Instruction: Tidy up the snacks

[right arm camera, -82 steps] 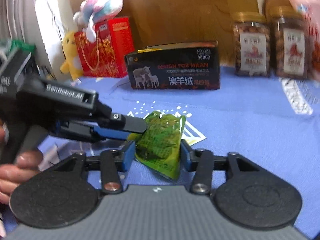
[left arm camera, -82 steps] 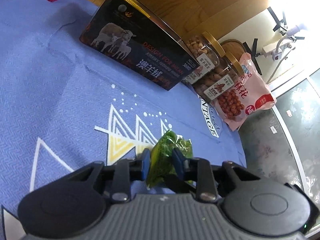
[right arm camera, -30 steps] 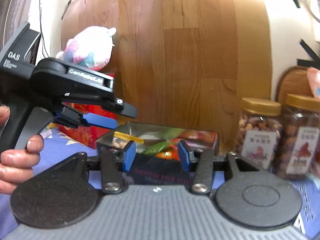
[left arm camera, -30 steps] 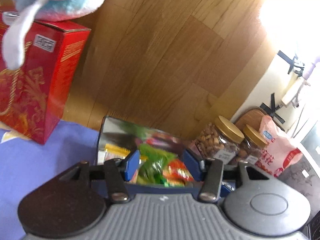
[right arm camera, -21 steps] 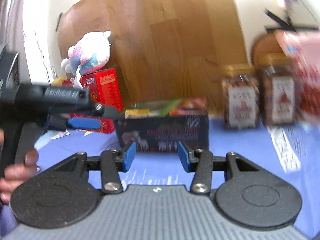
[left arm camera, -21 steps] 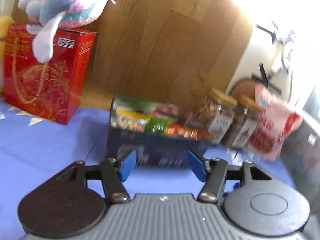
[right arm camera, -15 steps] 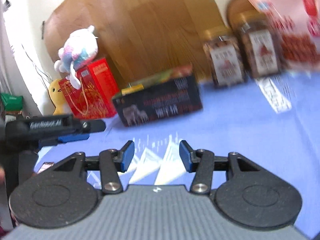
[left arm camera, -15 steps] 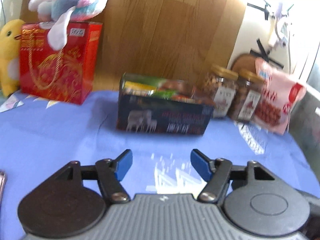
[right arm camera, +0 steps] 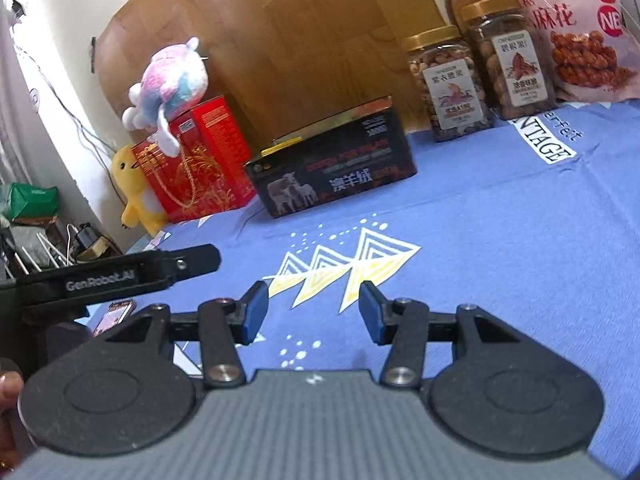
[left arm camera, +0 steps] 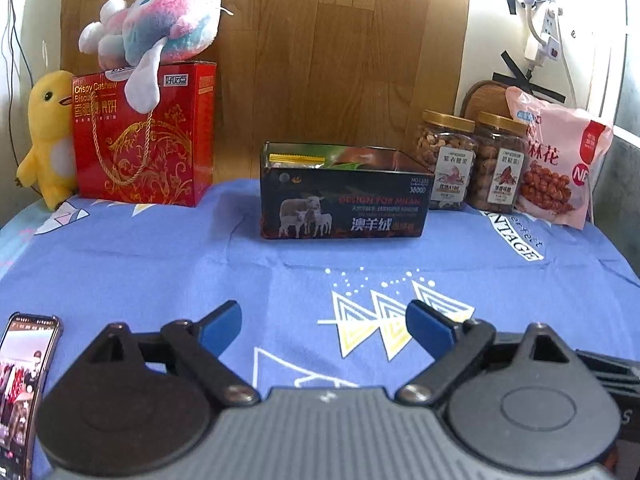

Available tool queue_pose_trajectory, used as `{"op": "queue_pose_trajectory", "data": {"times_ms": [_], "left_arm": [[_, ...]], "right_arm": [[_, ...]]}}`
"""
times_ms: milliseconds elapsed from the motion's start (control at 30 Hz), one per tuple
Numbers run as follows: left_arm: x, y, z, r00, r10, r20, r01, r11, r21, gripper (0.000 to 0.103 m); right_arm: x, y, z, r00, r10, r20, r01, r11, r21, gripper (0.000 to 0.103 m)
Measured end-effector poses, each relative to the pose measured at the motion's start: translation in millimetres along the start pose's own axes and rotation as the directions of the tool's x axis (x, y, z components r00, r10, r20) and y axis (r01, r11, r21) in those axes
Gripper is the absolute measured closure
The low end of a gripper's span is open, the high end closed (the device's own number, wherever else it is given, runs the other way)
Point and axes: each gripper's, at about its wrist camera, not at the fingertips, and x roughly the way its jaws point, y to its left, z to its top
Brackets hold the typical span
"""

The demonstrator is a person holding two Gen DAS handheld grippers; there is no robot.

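My left gripper (left arm camera: 322, 322) hangs over the blue cloth (left arm camera: 160, 264) with its jaws spreading wider and nothing between them. My right gripper (right arm camera: 311, 312) is released too — jaws partly apart, empty, above the triangle print (right arm camera: 344, 264). The dark box (left arm camera: 344, 204) sits at twelve o'clock from my left tool, well apart, upright near the wooden board (left arm camera: 320, 52), with snack packets (left arm camera: 316, 160) showing over its rim. At two o'clock stand two nut jars (left arm camera: 470, 160) and, just beside them, a pink snack bag (left arm camera: 560, 160). At ten o'clock — a red gift box (left arm camera: 148, 136) under a plush toy (left arm camera: 160, 28). A phone (left arm camera: 24, 376) lies at eight o'clock.
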Motion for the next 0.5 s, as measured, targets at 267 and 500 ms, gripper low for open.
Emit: {"op": "queue_pose_trajectory", "data": {"times_ms": [267,500], "left_arm": [[-2,0,-9,1.000,-0.003,-0.013,0.003,1.000,0.008,0.004],[-2,2,-12,1.000,-0.021,-0.021,0.021,1.000,-0.003,0.001]], "right_arm": [[-4,4,-2,1.000,-0.006,0.017,0.006,1.000,-0.011,0.049],[-8,8,-2,0.999,-0.021,0.045,0.023,0.999,-0.026,0.049]]}}
